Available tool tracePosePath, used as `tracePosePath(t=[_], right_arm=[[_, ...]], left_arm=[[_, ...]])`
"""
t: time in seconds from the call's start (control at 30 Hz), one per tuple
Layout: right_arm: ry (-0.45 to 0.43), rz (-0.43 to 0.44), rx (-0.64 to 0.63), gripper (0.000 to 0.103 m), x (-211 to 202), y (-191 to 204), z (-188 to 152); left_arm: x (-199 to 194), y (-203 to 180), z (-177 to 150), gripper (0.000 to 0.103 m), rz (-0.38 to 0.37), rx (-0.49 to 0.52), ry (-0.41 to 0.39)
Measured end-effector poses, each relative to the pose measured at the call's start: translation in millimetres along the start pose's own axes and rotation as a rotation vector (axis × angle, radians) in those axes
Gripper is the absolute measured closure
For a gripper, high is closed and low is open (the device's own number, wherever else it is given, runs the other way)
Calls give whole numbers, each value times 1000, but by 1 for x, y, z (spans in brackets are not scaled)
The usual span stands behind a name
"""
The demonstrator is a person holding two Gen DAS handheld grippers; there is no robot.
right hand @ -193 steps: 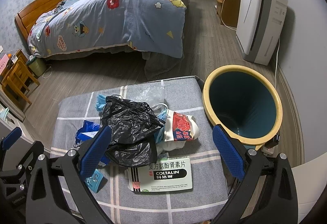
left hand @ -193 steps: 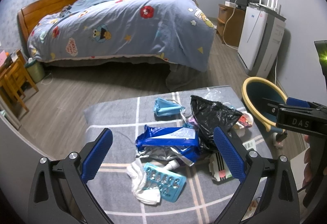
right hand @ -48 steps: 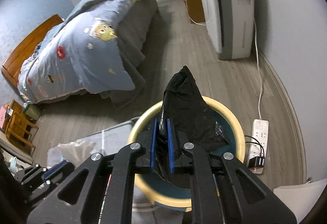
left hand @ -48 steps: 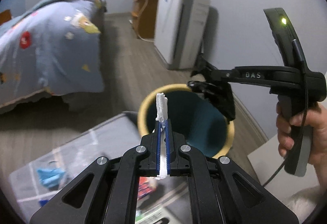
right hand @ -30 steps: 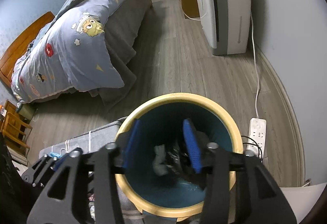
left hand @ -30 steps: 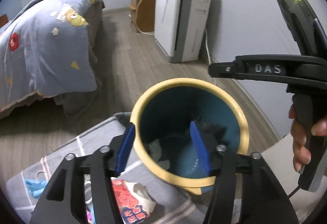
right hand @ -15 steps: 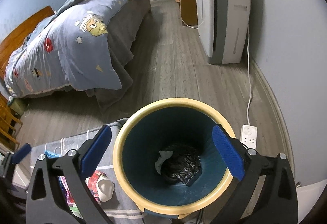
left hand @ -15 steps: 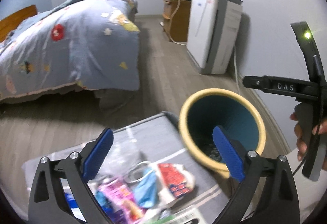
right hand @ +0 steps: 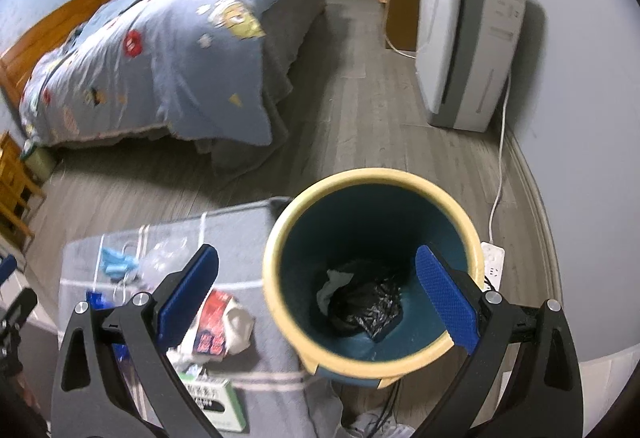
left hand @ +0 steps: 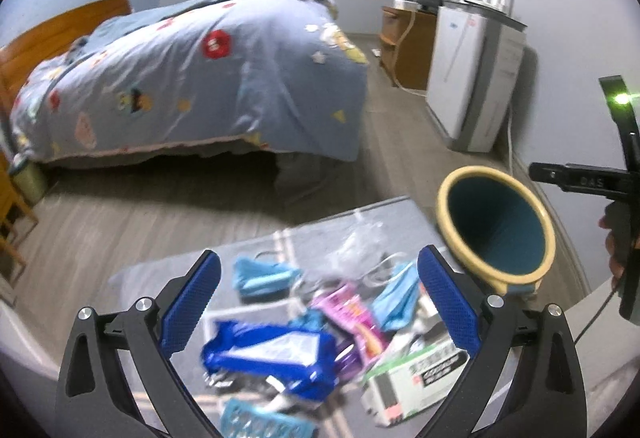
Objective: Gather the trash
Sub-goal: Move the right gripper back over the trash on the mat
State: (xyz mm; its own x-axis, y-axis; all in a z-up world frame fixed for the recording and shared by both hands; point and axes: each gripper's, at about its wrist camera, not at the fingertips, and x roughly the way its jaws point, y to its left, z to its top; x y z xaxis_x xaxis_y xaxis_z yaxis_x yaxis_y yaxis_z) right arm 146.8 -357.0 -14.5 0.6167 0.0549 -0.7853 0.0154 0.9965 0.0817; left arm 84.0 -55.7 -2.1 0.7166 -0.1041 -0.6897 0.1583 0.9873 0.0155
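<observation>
My left gripper is open and empty above the trash pile on the grey checked cloth: a blue foil wrapper, a pink packet, blue face masks, a white-green medicine box and a teal blister tray. The yellow-rimmed teal bin stands to the right of the cloth. My right gripper is open and empty over the bin, which holds a black bag and a white tissue. A red-white wrapper lies left of the bin.
A bed with a blue quilt fills the back. A white air purifier and a wooden cabinet stand along the right wall. A power strip with its cord lies on the floor behind the bin.
Both grippers opened over the bin and dropped the tissue and the black bag in. My left gripper has since swung back left over the trash pile; the right has drawn back a little.
</observation>
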Motion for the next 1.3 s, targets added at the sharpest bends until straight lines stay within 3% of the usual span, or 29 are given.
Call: tracePosePath(t=[0.37, 0.57, 0.73, 1.1, 1.3], right_arm=[[60, 43, -30, 6, -12, 51, -35], [129, 14, 4, 6, 3, 63, -44], [143, 66, 19, 6, 8, 85, -46], [190, 189, -379, 6, 33, 216, -74], [250, 199, -614, 6, 55, 275, -105]], left_arm=[[-41, 46, -34, 5, 45, -106, 1], [-46, 73, -43, 5, 90, -130, 2], [-43, 97, -50, 5, 120, -154, 24], [-49, 149, -64, 5, 150, -236, 39], [-46, 170, -67, 5, 146, -287, 54]])
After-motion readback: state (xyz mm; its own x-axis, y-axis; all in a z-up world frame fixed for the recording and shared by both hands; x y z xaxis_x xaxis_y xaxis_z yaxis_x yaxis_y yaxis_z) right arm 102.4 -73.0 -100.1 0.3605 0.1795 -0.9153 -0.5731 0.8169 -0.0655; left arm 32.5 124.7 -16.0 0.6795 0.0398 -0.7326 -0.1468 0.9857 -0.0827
